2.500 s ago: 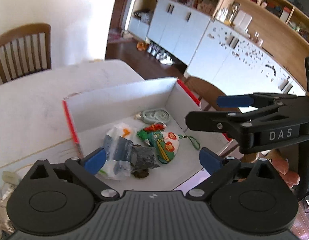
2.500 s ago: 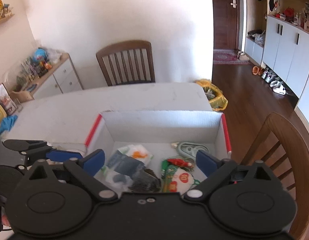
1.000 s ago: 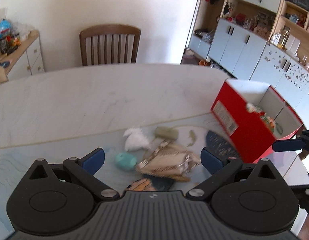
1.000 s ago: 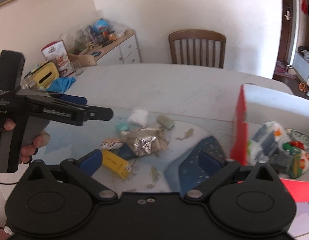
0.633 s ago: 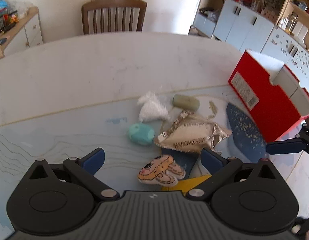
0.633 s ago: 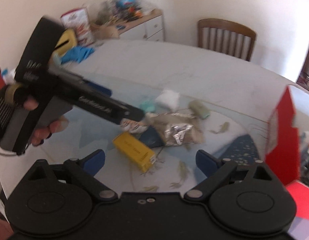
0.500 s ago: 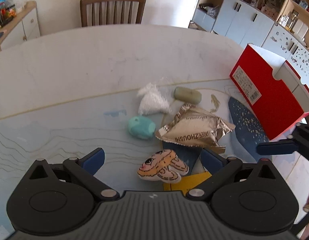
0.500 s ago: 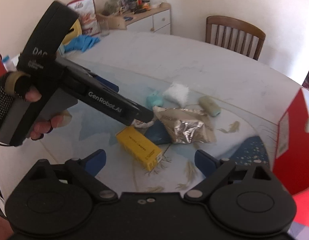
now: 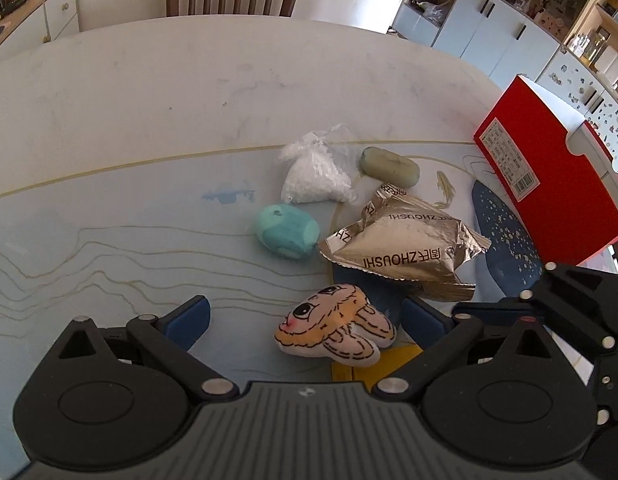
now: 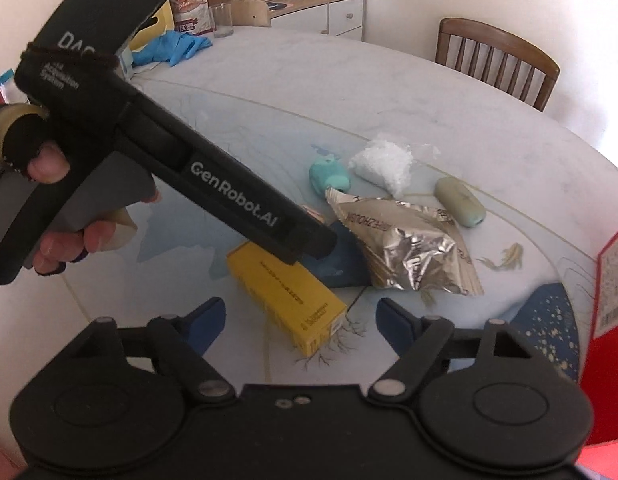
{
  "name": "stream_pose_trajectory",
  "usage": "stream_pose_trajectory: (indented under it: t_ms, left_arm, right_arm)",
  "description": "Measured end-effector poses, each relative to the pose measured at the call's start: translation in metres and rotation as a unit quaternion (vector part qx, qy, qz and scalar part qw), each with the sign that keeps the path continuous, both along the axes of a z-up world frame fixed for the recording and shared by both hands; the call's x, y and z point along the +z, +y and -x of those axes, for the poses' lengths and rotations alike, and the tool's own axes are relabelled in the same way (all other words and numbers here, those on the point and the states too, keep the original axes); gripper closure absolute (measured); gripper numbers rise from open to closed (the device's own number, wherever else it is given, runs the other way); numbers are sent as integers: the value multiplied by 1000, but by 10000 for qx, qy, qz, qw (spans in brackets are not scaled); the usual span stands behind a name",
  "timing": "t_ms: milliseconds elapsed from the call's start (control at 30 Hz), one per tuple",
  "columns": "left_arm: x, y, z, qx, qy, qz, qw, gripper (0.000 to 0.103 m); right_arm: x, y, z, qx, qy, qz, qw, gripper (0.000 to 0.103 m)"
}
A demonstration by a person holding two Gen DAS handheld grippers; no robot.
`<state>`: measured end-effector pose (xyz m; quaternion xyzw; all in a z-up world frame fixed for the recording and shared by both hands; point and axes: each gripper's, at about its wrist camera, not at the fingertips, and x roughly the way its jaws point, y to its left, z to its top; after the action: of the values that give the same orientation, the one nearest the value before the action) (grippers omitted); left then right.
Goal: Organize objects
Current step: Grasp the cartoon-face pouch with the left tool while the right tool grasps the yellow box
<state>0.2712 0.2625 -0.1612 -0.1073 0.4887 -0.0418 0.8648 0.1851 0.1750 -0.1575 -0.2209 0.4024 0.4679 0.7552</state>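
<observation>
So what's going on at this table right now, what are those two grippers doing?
A person holds a gripper in each hand over a small pile of loose items. The left gripper is open above the cartoon plush. The right gripper has its jaws closing around the yellow box, not yet gripping it. The foil packet, teal case, white bag and green case lie on the mat, with the red box beside them.
</observation>
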Motion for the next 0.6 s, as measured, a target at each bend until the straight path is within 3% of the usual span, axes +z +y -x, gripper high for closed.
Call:
stream_pose_trajectory:
  t_ms: [200,367,600]
  left_arm:
    - [2,-2,1,-18,-128,11,9999,22]
    - [5,-5,2,-105,-132,134,9998,47]
    - [6,-8,4,-107,-140,62,9998,50]
  right_arm:
    - [-7,8,0,92,-60,66,9999,30]
    - [-9,11,-2,90,-41,60,9999,37]
    - [-11,12,-1,124,-64,96,9999,50]
